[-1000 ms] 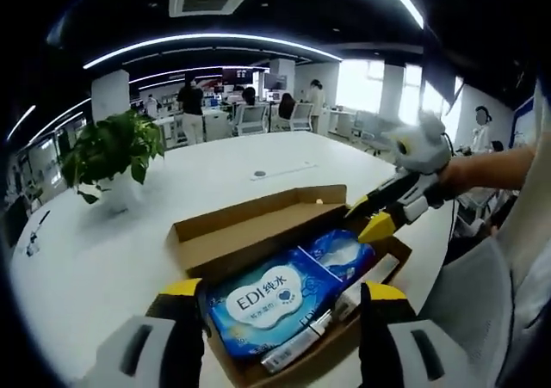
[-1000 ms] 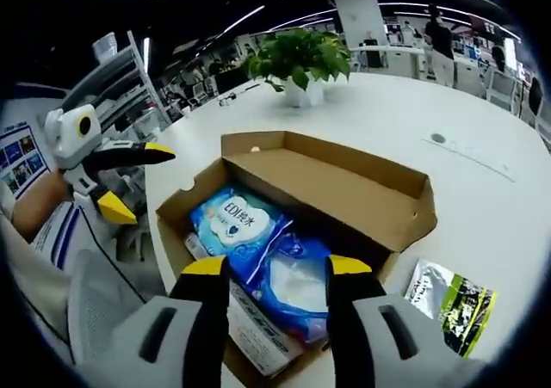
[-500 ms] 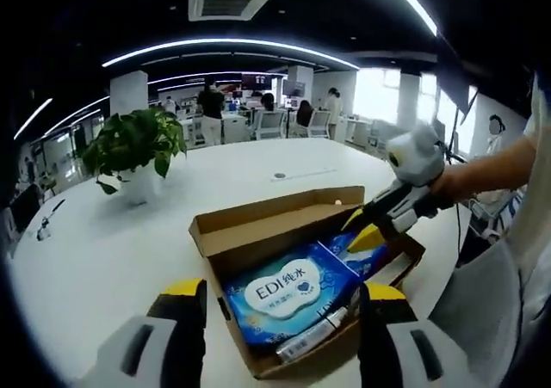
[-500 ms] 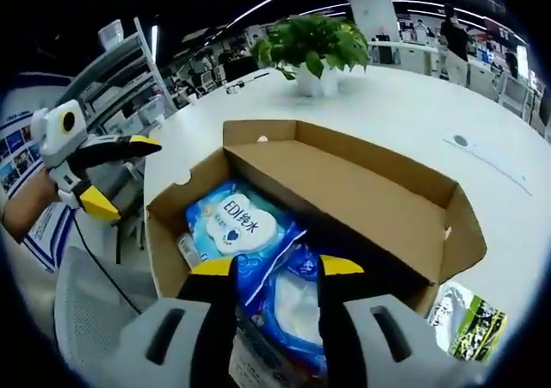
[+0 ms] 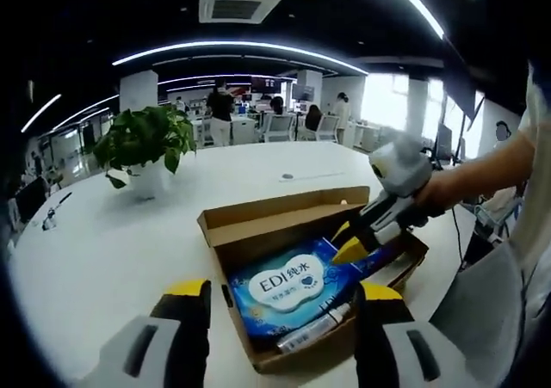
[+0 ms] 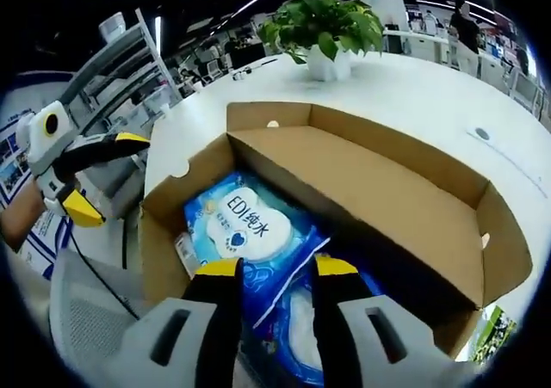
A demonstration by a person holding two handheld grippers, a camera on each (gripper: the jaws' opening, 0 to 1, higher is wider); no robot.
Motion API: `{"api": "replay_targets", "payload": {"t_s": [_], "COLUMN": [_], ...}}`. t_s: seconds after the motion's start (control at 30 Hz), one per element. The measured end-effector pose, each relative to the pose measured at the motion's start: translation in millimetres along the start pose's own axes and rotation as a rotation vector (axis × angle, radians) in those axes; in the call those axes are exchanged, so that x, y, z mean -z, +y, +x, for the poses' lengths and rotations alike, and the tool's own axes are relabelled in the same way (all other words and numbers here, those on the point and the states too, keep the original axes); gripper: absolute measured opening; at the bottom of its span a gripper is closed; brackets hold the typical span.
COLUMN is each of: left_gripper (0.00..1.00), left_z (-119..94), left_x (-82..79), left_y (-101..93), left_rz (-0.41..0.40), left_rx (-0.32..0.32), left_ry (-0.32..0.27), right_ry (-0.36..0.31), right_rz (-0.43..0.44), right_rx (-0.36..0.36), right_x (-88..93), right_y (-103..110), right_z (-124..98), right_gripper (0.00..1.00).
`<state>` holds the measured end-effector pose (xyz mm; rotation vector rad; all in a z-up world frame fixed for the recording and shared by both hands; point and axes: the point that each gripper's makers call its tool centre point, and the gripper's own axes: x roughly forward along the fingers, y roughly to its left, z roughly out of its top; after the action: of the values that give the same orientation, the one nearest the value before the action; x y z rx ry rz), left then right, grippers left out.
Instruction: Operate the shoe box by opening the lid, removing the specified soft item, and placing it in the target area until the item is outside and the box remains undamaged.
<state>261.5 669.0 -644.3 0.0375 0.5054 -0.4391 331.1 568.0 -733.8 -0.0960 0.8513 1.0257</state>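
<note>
Shoe box (image 5: 284, 233) open on white desk (image 5: 112, 242), lid back. Blue wipes pack (image 6: 245, 233) inside. Right hand-held gripper (image 6: 274, 267), jaws apart, empty, just over pack, contact unclear. Left hand-held gripper (image 5: 280, 292) wide open, empty, near box.

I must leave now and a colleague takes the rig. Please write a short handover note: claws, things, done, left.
Right claw: open, low inside the shoe box, jaws over the blue wipes pack, not gripping.
Left claw: open, hovering at the box's near edge.
Things: the box stands on the white table, a second blue pack beside the first.
Done: lid open.
Left: grip the pack, lift it out, place it on the table.
</note>
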Motion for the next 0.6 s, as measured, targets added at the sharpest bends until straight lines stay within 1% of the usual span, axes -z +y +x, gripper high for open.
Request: {"api": "replay_targets", "payload": {"t_s": [0.13,0.27,0.37,0.4,0.47,0.6], "left_gripper": [0.67,0.66,0.65,0.65,0.64,0.62], "left_z": [-1.3,-2.0,-1.6,-1.6,-1.5,-1.2], "left_x": [2.8,3.9,5.5,5.7,7.1,9.6], "left_y": [5.7,6.7,4.9,4.8,6.0,6.0], "left_rz": [-0.013,-0.029,-0.030,-0.030,-0.028,-0.020], "left_rx": [-0.013,-0.018,-0.019,-0.019,-0.022,-0.026], "left_ry": [-0.007,-0.014,-0.011,-0.010,-0.009,-0.002], "right_ry": [0.006,0.011,0.014,0.015,0.021,0.021], "right_rz": [0.025,0.054,0.085,0.086,0.102,0.059], "right_rx": [0.003,0.009,0.031,0.033,0.044,0.058], "right_x": [-1.6,-2.1,-0.5,-0.2,0.9,0.8], "right_y": [-1.8,-3.0,-8.8,-9.3,-10.1,-8.1], "right_z": [8.4,13.0,17.9,18.1,17.8,17.5], "right_gripper": [0.27,0.26,0.20,0.16,0.15,0.13]}}
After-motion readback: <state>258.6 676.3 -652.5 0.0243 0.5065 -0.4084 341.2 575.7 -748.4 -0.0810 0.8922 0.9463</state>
